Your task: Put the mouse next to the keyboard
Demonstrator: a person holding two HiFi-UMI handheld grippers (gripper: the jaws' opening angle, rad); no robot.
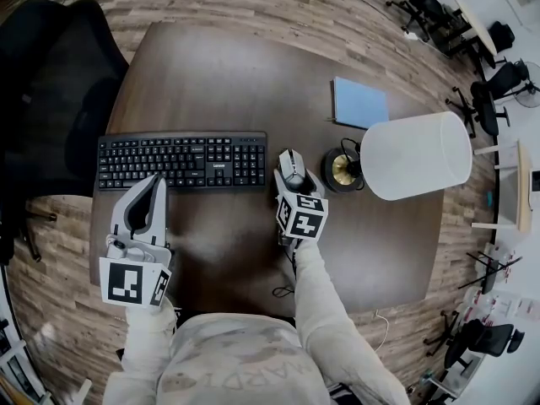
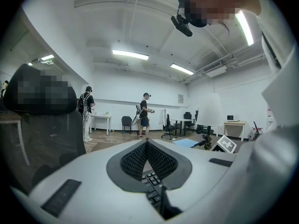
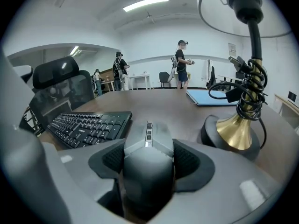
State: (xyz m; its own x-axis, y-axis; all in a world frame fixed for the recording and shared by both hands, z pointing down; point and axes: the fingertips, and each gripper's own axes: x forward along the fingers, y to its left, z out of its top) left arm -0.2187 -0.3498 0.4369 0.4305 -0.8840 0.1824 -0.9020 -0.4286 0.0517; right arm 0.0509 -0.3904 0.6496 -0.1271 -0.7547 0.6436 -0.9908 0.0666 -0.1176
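Holding the mouse: the right gripper point(image 1: 294, 178) has its 2 jaws pinched on the sides of the grey mouse point(image 3: 148, 162), wheel end pointing away from the person.
Mouse position: just beside the right end of the keyboard point(image 1: 181, 160), between it and the lamp point(image 1: 342, 169) base. Whether it rests on the table point(image 1: 219, 66) or hangs just above it cannot be told.
Left gripper: the left gripper point(image 1: 157, 184) has its jaws pressed together on nothing, and it sits over the keyboard's near edge, taking no part.
Step in hand: by the look of it, the placing itself, since the mouse is already at its spot by the keyboard.
Next move: likely to settle the mouse flat on the table, then spread the jaws and draw straight back toward the person.
Care needed: the room is narrow, with the keyboard on 1 side and the lamp base on the other, so the jaws should spread only a little and the mouse should not be dragged.
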